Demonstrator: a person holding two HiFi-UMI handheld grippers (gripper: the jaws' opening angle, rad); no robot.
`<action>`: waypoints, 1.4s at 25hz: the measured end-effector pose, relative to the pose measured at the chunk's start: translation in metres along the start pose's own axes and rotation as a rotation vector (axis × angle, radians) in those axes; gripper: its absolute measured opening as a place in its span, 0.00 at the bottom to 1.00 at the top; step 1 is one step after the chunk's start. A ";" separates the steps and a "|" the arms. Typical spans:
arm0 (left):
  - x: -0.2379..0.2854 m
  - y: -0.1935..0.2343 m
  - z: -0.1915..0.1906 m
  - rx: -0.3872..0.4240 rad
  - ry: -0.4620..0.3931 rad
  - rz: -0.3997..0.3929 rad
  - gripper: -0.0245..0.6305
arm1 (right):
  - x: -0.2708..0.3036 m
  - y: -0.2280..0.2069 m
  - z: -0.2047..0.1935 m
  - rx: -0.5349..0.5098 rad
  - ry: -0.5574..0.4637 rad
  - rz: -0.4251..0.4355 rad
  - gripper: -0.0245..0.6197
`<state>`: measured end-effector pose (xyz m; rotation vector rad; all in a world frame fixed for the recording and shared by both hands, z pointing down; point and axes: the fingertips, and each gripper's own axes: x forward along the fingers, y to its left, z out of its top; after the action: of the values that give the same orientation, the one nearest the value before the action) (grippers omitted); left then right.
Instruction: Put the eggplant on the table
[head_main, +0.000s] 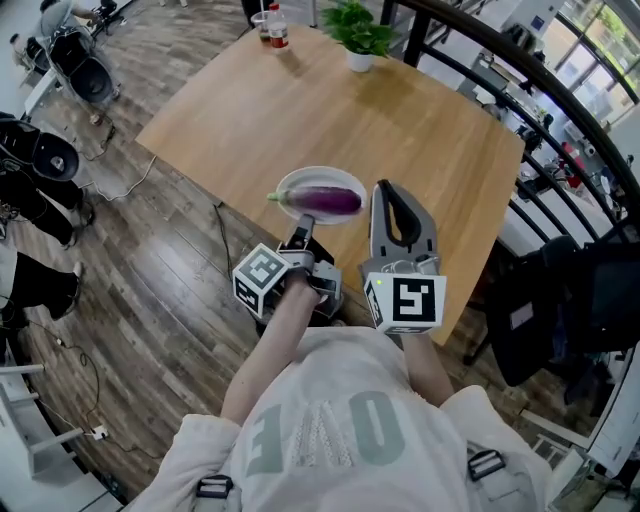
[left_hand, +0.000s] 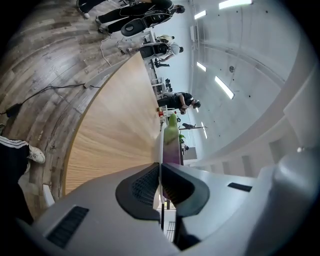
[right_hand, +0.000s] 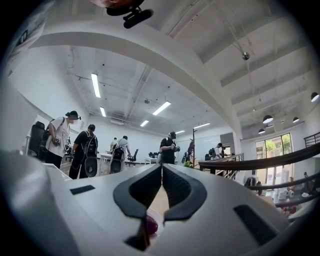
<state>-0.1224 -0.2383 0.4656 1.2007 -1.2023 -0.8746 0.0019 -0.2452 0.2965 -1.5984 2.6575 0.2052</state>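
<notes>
A purple eggplant with a green stem lies on a small white plate. My left gripper is shut on the plate's near rim and holds it over the near edge of the wooden table. In the left gripper view the plate shows edge-on between the shut jaws, with the eggplant beyond. My right gripper is shut and empty, just right of the plate. A bit of the eggplant shows below its closed jaws.
A potted plant and a bottle with a cup stand at the table's far edge. A dark railing runs along the right, with a black chair beside it. Cables lie on the wood floor to the left.
</notes>
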 end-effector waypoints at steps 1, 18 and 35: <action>0.004 0.000 0.002 0.002 0.005 0.000 0.07 | 0.003 -0.001 0.000 -0.002 0.003 -0.006 0.07; 0.072 0.032 0.010 0.047 0.126 0.002 0.07 | 0.038 -0.012 -0.026 -0.022 0.090 -0.047 0.07; 0.096 0.080 0.006 0.035 0.173 0.079 0.07 | 0.046 -0.027 -0.066 -0.011 0.195 -0.071 0.07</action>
<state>-0.1175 -0.3162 0.5634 1.2225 -1.1206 -0.6793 0.0067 -0.3068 0.3544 -1.7995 2.7368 0.0653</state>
